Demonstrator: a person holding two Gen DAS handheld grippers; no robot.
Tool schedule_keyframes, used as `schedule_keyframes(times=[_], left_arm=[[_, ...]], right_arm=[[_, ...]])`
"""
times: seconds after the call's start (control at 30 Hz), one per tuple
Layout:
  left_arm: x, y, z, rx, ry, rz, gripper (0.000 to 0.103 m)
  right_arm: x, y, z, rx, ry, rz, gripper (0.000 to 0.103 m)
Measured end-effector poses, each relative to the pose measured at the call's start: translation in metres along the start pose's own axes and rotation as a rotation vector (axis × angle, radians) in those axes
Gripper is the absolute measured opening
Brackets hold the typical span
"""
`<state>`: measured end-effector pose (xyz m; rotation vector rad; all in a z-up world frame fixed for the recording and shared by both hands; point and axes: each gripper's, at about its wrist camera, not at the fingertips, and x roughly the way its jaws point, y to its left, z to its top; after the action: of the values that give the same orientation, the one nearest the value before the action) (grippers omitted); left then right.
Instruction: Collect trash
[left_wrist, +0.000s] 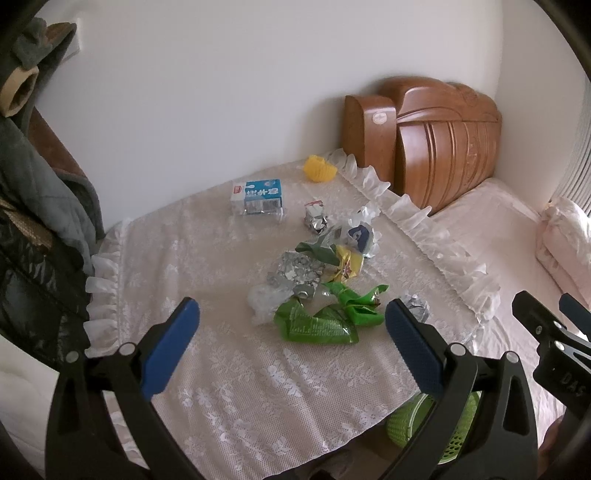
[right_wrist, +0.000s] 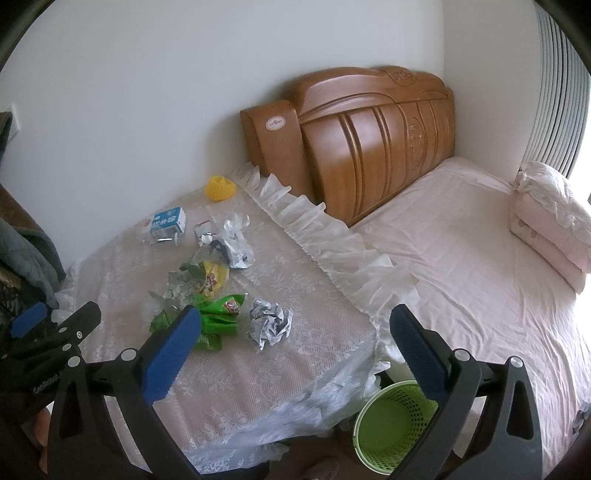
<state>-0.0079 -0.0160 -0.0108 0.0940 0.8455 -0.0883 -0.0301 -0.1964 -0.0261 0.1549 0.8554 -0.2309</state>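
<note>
1. The left gripper (left_wrist: 291, 328) is hanging over the lace table cover (left_wrist: 229, 369) with its two blue fingers spread wide, and it is holding nothing

2. Far back on the left, a blue and white milk box (left_wrist: 257, 196) is lying on its side, and a small yellow cup (left_wrist: 320, 168) is sitting behind it by the wall

3. In the middle, the trash pile is waiting: a shiny silver wrapper (left_wrist: 295, 272), a yellow wrapper (left_wrist: 349, 264), a clear bag (left_wrist: 264, 301) and a green snack bag (left_wrist: 317, 325), all touching or overlapping

4. The green snack bag is lying nearest, right between the left fingers in that view

5. A crumpled paper ball (right_wrist: 270, 322) is sitting by itself just to the right of the pile

6. The right gripper (right_wrist: 291, 332) is also hanging open and empty, pointing between the table and the bed (right_wrist: 461, 258)

7. A green basket (right_wrist: 388, 428) is standing on the floor between the table and the bed, and it is looking empty

8. I think the job is only starting, since no trash is in the basket yet

9. Next, one gripper is going to need to drop down, pinch a near piece such as the green bag or the paper ball, and carry it to the basket
</note>
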Motion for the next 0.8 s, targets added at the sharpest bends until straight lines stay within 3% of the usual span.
schedule_keyframes(times=[0.8], left_arm=[[-0.0010, 0.0084, -0.0022, -0.016, 0.010, 0.000, 0.097]], right_arm=[[0.0005, 0.0029, -0.0011, -0.006, 0.010, -0.006, 0.101]])
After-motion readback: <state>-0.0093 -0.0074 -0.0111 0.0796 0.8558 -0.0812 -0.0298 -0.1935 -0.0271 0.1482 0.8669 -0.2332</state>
